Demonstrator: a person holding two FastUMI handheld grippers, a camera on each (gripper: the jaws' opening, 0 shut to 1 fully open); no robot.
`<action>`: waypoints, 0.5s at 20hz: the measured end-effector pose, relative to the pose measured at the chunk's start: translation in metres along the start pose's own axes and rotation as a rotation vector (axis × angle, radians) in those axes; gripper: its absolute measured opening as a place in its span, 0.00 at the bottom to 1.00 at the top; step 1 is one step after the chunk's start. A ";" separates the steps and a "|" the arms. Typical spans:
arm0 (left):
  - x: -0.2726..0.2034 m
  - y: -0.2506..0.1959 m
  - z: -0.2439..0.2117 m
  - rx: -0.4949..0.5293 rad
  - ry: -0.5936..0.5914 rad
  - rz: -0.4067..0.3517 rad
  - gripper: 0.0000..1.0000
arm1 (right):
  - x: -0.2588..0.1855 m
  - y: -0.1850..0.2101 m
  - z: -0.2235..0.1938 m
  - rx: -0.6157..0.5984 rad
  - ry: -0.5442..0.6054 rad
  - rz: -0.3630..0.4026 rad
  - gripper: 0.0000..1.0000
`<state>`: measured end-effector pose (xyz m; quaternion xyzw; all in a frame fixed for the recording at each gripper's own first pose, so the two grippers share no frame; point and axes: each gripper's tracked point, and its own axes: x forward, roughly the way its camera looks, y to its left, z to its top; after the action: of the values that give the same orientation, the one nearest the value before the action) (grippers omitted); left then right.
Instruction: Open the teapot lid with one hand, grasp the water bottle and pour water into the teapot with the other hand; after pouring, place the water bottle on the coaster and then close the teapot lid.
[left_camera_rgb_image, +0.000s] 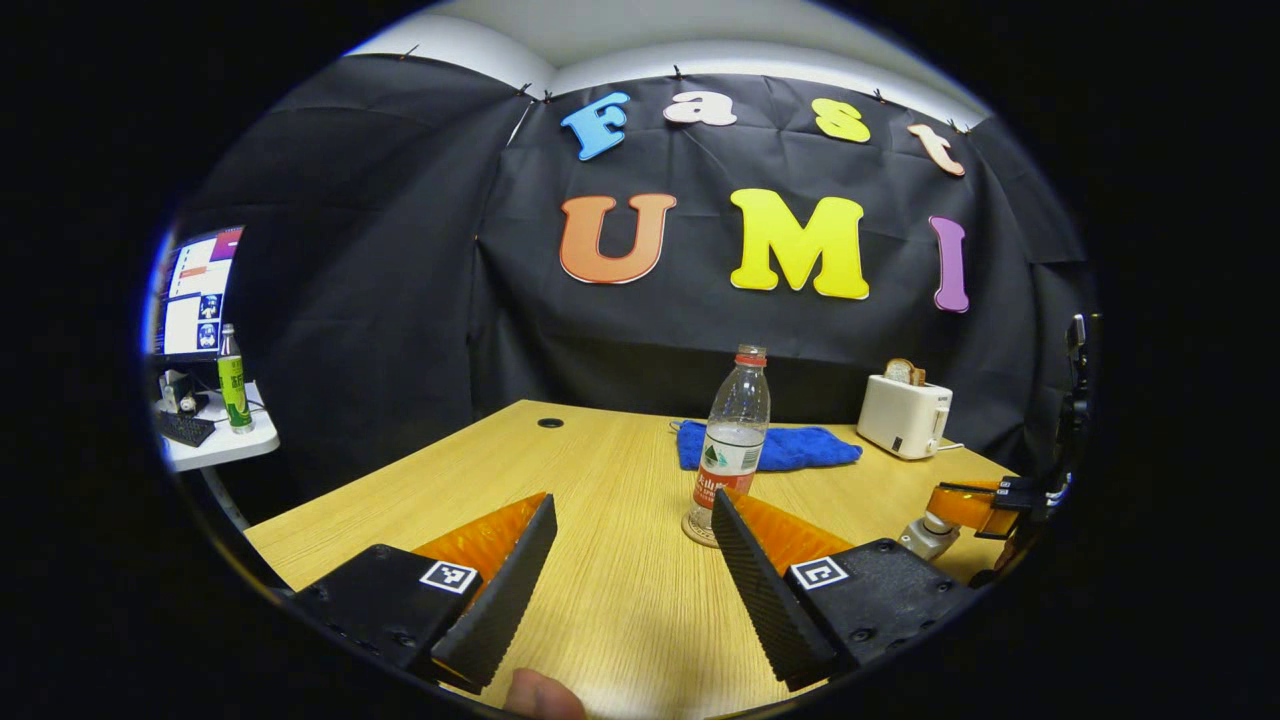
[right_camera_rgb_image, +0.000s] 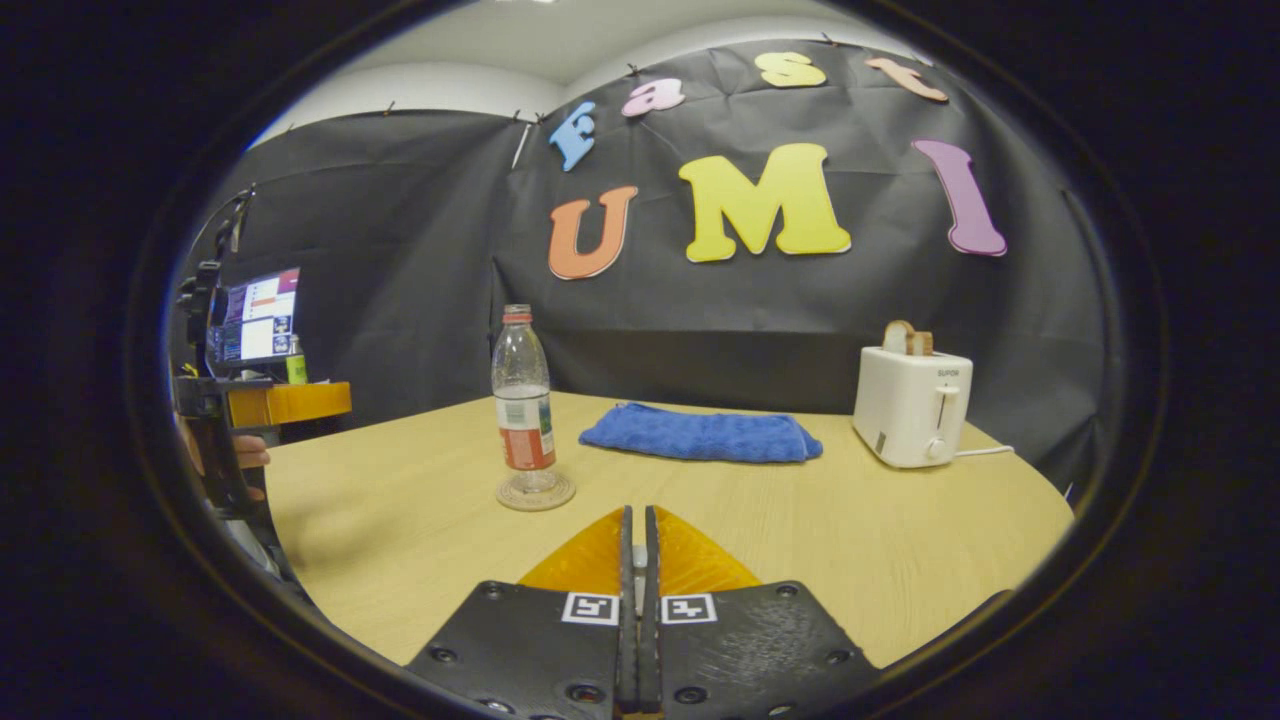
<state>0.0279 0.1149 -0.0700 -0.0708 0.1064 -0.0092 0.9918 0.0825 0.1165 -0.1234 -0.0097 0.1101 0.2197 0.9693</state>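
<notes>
While the left hand-held gripper (left_camera_rgb_image: 630, 560) hangs released over the desk (left_camera_rgb_image: 620, 620) in the left gripper view, its fingers spread wide and holding nothing, the bottle (left_camera_rgb_image: 733, 440) stands upright on the coaster (left_camera_rgb_image: 700, 530) just past the right-hand finger. Behind it lie a blue cloth (left_camera_rgb_image: 790, 448) and a toaster (left_camera_rgb_image: 904, 415). At the right edge the other hand-held gripper (left_camera_rgb_image: 965, 505) shows beside a whitish object (left_camera_rgb_image: 925, 538), perhaps the teapot, but it is too cut off to tell.

From the right gripper view, the right hand-held gripper (right_camera_rgb_image: 637, 545) is clenched, its fingers pressed together on nothing. The bottle (right_camera_rgb_image: 522, 400) is again upright on its coaster (right_camera_rgb_image: 535, 491), well apart from the cloth (right_camera_rgb_image: 700, 435) and toaster (right_camera_rgb_image: 912, 405). The left hand-held gripper (right_camera_rgb_image: 285, 402) hangs at the far left, with part of a hand (right_camera_rgb_image: 248, 452) below it.

Judging by this, the bottle is already set on the coaster, so closing the lid seems the step in hand. That calls for finding the lid and lowering it squarely onto the pot. Neither lid nor teapot is clearly seen, so whether it is shut I cannot tell.
</notes>
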 end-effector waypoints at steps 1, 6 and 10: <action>0.000 -0.001 0.001 0.003 -0.004 -0.002 0.97 | 0.000 -0.001 -0.002 0.005 0.003 0.001 0.02; 0.001 -0.007 0.009 0.016 -0.019 -0.014 0.97 | 0.002 -0.001 -0.010 0.004 0.010 -0.005 0.01; -0.002 -0.015 0.012 0.025 -0.023 -0.022 0.97 | -0.002 -0.002 -0.010 0.006 0.011 -0.021 0.05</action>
<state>0.0287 0.1018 -0.0557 -0.0597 0.0942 -0.0209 0.9935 0.0797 0.1134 -0.1331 -0.0094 0.1161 0.2092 0.9709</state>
